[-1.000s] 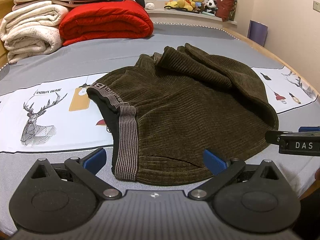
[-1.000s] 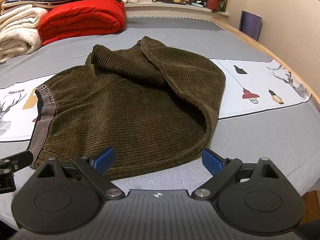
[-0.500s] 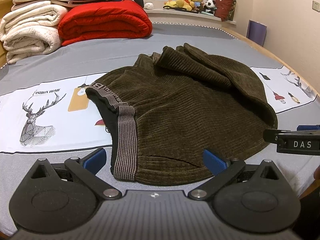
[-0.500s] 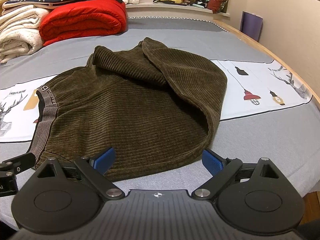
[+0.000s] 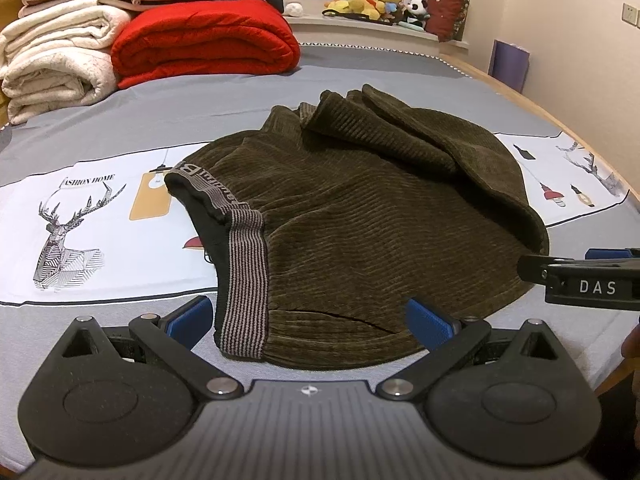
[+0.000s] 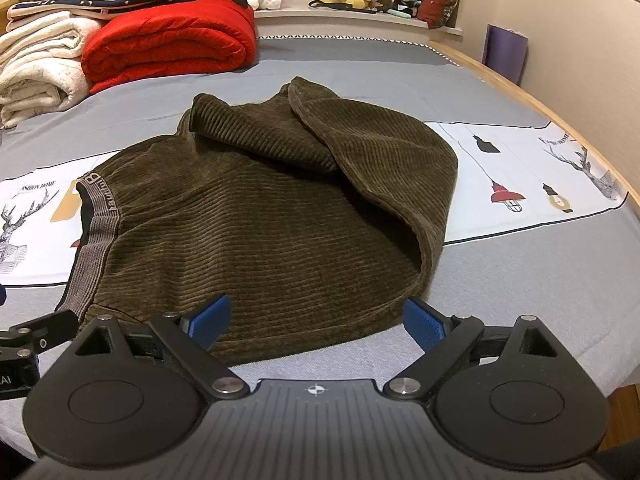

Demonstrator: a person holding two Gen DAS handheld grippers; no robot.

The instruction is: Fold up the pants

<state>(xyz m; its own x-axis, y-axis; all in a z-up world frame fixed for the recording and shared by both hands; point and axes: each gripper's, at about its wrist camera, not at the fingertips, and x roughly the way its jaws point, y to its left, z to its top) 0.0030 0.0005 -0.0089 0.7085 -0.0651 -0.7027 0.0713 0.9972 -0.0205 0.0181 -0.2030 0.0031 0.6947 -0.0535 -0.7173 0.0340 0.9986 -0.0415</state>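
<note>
The dark olive ribbed corduroy pants (image 5: 360, 232) are lying on the grey printed bed sheet (image 5: 100, 312), already doubled over: the legs are resting folded back across the seat toward 1 o'clock, and the grey striped elastic waistband (image 5: 244, 280) is running along the 9 o'clock edge.

The left gripper (image 5: 306, 316) is hovering just before the near hem, jaws spread wide and holding nothing; the waistband's near corner is sitting between its blue pads. The right gripper (image 6: 316, 318) is likewise standing open and empty at the near hem, toward the folded 3 o'clock edge. Neither gripper is visibly touching the fabric.

Judged step: the approach for a further fold, with both tools lining up on the near edge.

Next move, as judged: each gripper is needing to advance low, closing over all stacked layers, so that the thick pile is not slipping or separating when lifted toward 12 o'clock.
</note>
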